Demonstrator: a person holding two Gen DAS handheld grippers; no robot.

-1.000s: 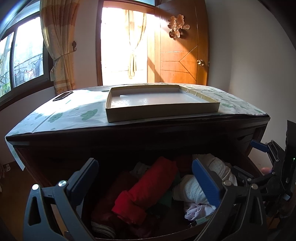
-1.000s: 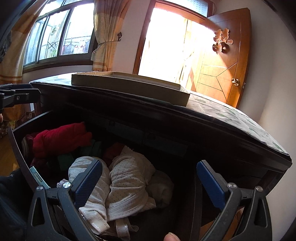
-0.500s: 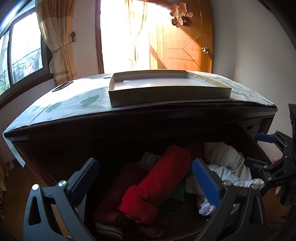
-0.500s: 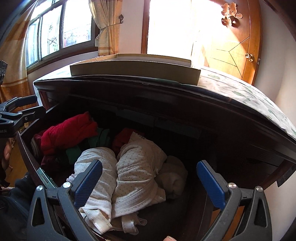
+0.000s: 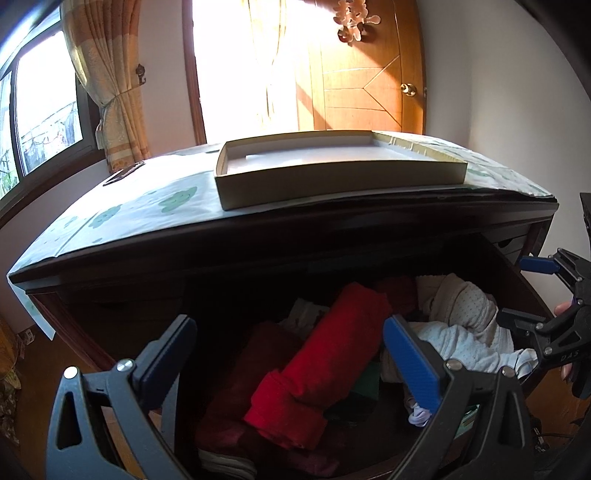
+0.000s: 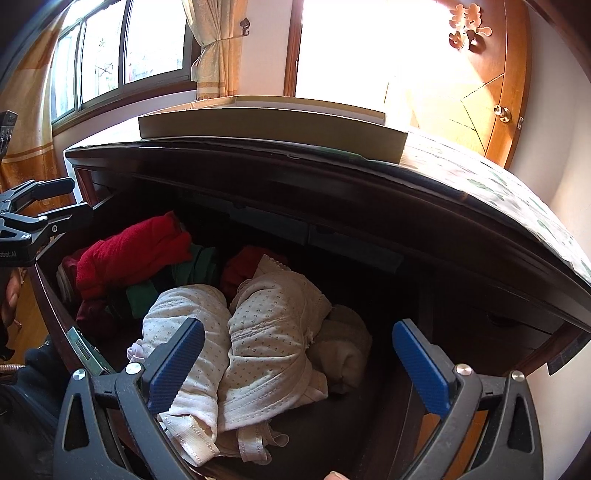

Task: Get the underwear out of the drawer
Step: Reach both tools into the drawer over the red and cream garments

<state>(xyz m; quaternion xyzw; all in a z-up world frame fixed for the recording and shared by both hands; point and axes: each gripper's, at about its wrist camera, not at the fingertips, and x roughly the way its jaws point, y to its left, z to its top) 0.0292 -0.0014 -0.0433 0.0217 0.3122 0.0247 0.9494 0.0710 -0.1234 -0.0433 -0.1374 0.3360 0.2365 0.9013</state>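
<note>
both grippers are hanging released over the drawer; the right gripper should be pinching one dotted cream roll at twelve o'clock (not its neighbours).

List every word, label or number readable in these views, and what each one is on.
"DAS": on the right gripper body, left wrist view.
"...tet.AI": on the left gripper body, right wrist view; its start is cut off by the frame edge.
Door ornament: possibly a cut-out character, not readable.
Nothing else legible.
</note>
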